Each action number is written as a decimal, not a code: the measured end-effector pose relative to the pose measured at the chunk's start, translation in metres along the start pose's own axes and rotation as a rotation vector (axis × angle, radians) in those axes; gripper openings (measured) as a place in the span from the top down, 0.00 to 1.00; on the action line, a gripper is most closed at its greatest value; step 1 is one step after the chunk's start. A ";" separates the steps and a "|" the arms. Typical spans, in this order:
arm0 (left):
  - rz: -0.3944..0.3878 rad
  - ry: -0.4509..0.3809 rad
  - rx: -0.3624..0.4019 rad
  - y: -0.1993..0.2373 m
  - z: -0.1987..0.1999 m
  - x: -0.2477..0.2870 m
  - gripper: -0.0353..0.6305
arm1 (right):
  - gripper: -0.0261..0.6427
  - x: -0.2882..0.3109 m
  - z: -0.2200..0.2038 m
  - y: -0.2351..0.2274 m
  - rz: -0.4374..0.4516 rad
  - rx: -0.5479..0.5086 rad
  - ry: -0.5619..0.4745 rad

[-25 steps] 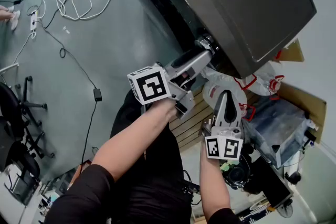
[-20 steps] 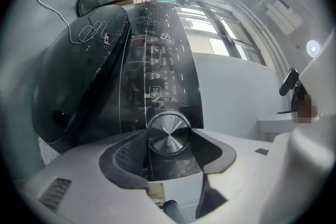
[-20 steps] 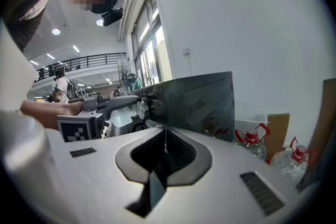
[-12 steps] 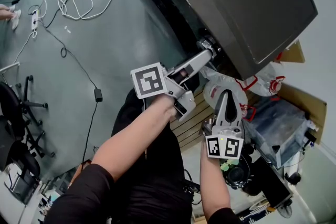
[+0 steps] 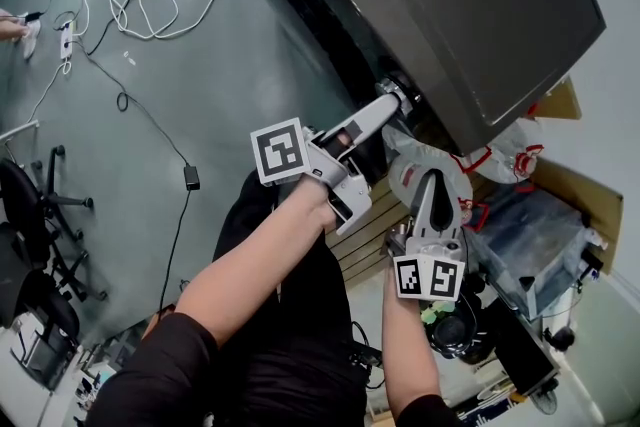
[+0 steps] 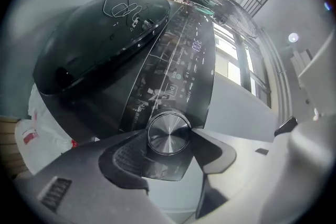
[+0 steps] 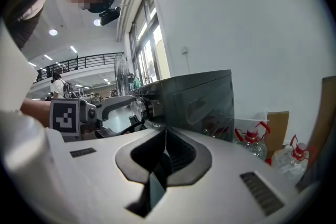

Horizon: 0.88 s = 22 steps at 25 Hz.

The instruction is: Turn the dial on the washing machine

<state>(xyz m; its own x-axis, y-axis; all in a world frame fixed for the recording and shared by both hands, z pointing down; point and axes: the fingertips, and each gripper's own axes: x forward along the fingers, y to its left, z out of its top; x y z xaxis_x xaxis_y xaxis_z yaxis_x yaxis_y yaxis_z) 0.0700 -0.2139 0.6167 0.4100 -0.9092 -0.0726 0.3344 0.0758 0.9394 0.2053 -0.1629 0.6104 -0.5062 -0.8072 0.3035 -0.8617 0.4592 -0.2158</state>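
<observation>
The dark grey washing machine [image 5: 450, 5] fills the head view's upper right. Its brushed-metal dial [image 6: 168, 132] sits on the glossy control panel [image 6: 178, 60], below the dark round door [image 6: 89, 44]. My left gripper [image 6: 169, 139] is shut on the dial, one jaw touching each side of it. In the head view that gripper [image 5: 385, 107] reaches up to the machine's front edge. My right gripper [image 5: 430, 180] hangs just below and to the right, off the machine. Its jaws [image 7: 164, 152] are shut with nothing between them. The right gripper view also shows the left gripper [image 7: 113, 105] at the dial [image 7: 140, 107].
White cables [image 5: 130, 5] and a black power adapter [image 5: 190, 177] lie on the grey floor. An office chair [image 5: 40, 205] stands at the left. Water bottles [image 7: 252, 141], plastic bags [image 5: 500, 155], a clear box [image 5: 530, 245] and a wooden pallet [image 5: 365, 235] crowd the machine's right side.
The left gripper has rolled about the dial while shut on it: its marker cube swung upward and shows a different tilt. The right gripper stayed almost still.
</observation>
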 end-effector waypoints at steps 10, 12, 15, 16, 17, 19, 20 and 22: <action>-0.033 -0.018 -0.105 0.000 -0.002 0.000 0.53 | 0.93 0.001 -0.002 0.002 -0.007 0.008 0.006; -0.043 -0.022 -0.136 0.001 -0.002 0.000 0.53 | 0.93 0.001 -0.001 0.002 -0.009 0.008 0.007; -0.071 -0.030 -0.219 0.001 -0.002 0.000 0.53 | 0.93 0.003 -0.002 0.002 -0.009 0.010 0.009; -0.080 -0.032 -0.248 0.002 -0.002 0.000 0.53 | 0.93 0.003 -0.003 0.002 -0.009 0.011 0.010; -0.087 -0.034 -0.268 0.002 -0.003 0.000 0.54 | 0.93 0.003 -0.004 0.002 -0.010 0.012 0.011; -0.092 -0.036 -0.293 0.003 -0.003 0.000 0.54 | 0.93 0.003 -0.006 0.002 -0.014 0.015 0.013; -0.094 -0.038 -0.304 0.003 -0.003 0.000 0.54 | 0.93 0.003 -0.006 0.003 -0.014 0.017 0.015; -0.100 -0.041 -0.323 0.003 -0.003 0.000 0.54 | 0.93 0.003 -0.007 0.005 -0.013 0.018 0.017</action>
<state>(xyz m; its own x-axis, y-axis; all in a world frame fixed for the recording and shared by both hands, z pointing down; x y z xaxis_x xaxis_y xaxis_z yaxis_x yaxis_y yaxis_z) 0.0732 -0.2126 0.6188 0.3297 -0.9338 -0.1391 0.6256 0.1057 0.7729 0.1996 -0.1609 0.6165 -0.4959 -0.8065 0.3219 -0.8673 0.4420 -0.2288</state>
